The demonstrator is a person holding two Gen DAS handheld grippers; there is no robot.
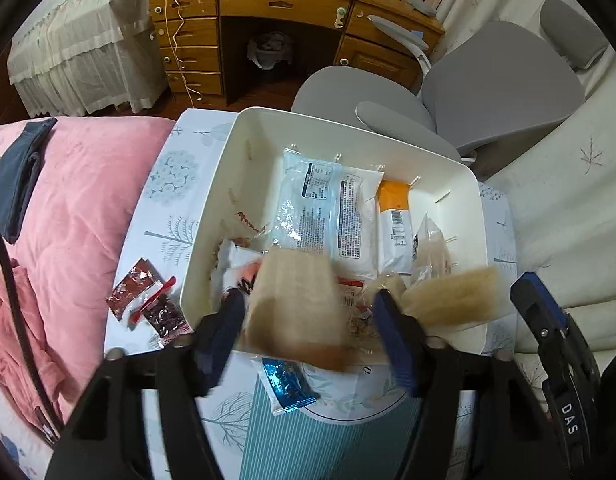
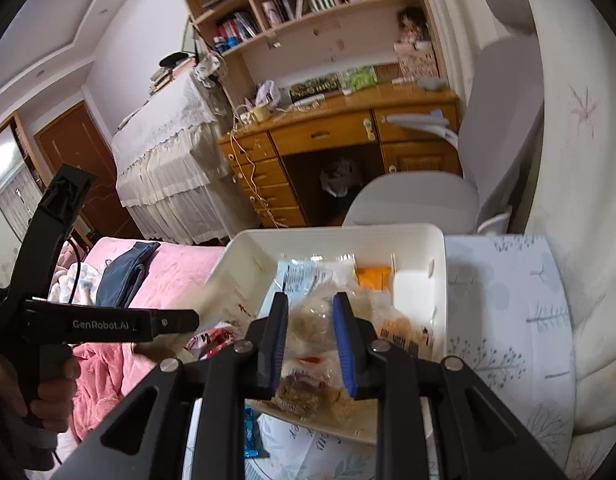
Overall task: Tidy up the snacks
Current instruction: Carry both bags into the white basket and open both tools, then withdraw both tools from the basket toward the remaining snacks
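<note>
A white bin (image 1: 348,120) (image 2: 336,230) stands on the printed bed sheet and holds several snack packets, among them a pale blue one (image 1: 308,200) and an orange-and-white one (image 1: 394,216). My left gripper (image 1: 308,296) is open over the bin's near edge. A blurred tan packet (image 1: 295,308) lies between its fingers with a gap on the right side. My right gripper (image 2: 311,300) is shut on a clear bag of tan snacks (image 2: 312,320) above the bin's near rim. Two dark red sachets (image 1: 143,292) and a blue foil packet (image 1: 285,384) lie on the sheet outside the bin.
A pink blanket (image 1: 75,208) with a dark blue garment (image 1: 19,176) covers the bed to the left. A grey office chair (image 1: 488,88) stands behind the bin, with a wooden desk (image 1: 283,4) beyond it. A person's hand (image 2: 47,384) holds the left gripper's handle.
</note>
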